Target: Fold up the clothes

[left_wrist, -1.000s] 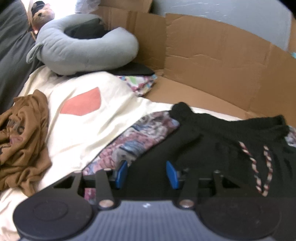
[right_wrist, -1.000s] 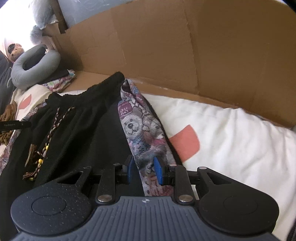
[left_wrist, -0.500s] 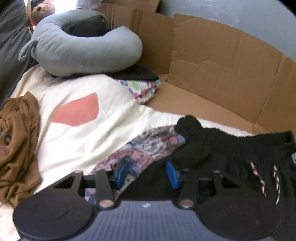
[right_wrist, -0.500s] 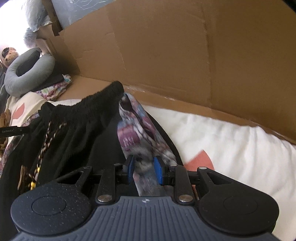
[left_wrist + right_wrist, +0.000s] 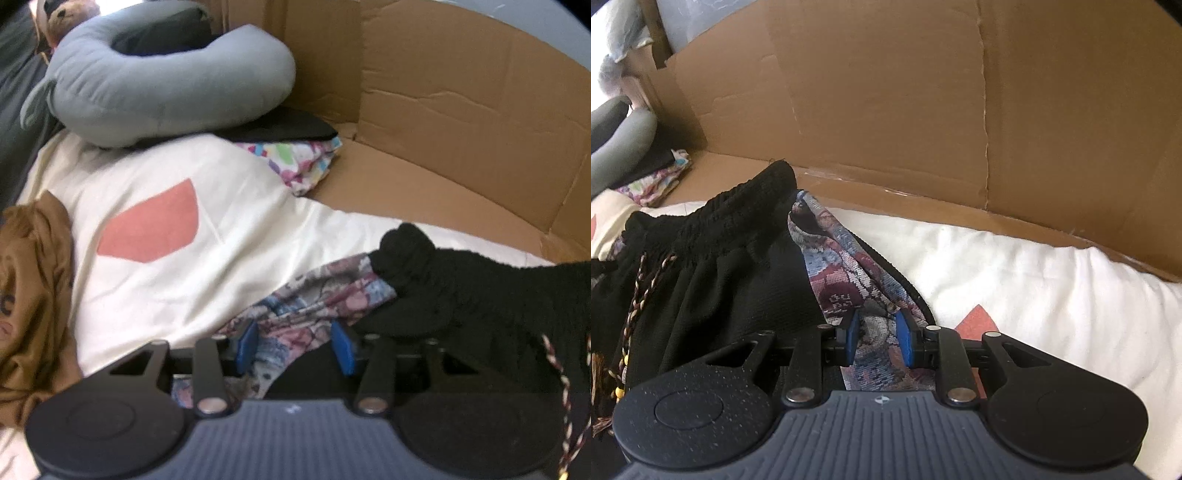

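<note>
Black shorts (image 5: 461, 295) with an elastic waistband, a braided drawstring and patterned tapestry side panels (image 5: 314, 299) lie on a cream blanket (image 5: 221, 236). My left gripper (image 5: 295, 347) is open, its blue pads either side of the left patterned panel. In the right wrist view the shorts (image 5: 713, 280) lie to the left. My right gripper (image 5: 875, 339) has its pads close around the right patterned panel (image 5: 846, 273), which runs between them.
A grey neck pillow (image 5: 166, 85) sits on folded clothes (image 5: 295, 162) at the back left. A brown garment (image 5: 29, 288) lies crumpled at the left. Cardboard walls (image 5: 923, 110) stand close behind the blanket.
Both grippers moved forward toward the waistband. The left gripper shifted from the black fabric onto the patterned panel. The right pads now stand a little wider apart.
</note>
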Available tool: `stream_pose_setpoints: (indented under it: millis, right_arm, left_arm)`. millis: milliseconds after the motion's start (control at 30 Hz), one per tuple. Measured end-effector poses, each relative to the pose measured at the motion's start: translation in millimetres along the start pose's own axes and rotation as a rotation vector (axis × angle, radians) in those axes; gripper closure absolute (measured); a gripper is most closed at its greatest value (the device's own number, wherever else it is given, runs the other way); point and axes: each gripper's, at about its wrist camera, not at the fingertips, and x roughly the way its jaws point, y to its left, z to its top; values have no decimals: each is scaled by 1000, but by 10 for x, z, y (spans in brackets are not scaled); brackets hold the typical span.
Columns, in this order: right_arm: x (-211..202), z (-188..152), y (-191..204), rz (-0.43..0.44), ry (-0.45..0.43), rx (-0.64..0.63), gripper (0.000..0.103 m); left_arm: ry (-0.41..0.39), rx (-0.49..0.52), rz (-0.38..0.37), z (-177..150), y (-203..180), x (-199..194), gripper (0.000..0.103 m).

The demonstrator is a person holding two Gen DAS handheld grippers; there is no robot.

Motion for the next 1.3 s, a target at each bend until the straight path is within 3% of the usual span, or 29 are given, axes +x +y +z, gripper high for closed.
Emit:
stream_pose_setpoints:
  millis: [100, 200, 467, 833, 1067, 1300]
  right_arm:
    - [-108, -21, 78, 0, -41, -53, 73]
    - [-109, -67, 159, 39, -33, -106, 73]
    - [-219, -228, -17, 41, -19, -77, 73]
    - [-573, -637, -329, 47, 14, -122, 71]
    - [-835, -916, -574, 40, 46, -104, 71]
    - [-1140, -1242, -740, -3, 100, -80, 70]
  left_arm:
    - [-44, 45, -35, -31, -17, -119, 58]
    - [-7, 81, -10, -102, 5, -39, 57]
    - [-26, 90, -17, -173, 210, -214, 58]
    - [57, 66, 42, -667, 511, -535, 57]
    - [129, 99, 101, -1124, 692, -793, 51]
    - [157, 34, 119, -1326, 970, -1227, 51]
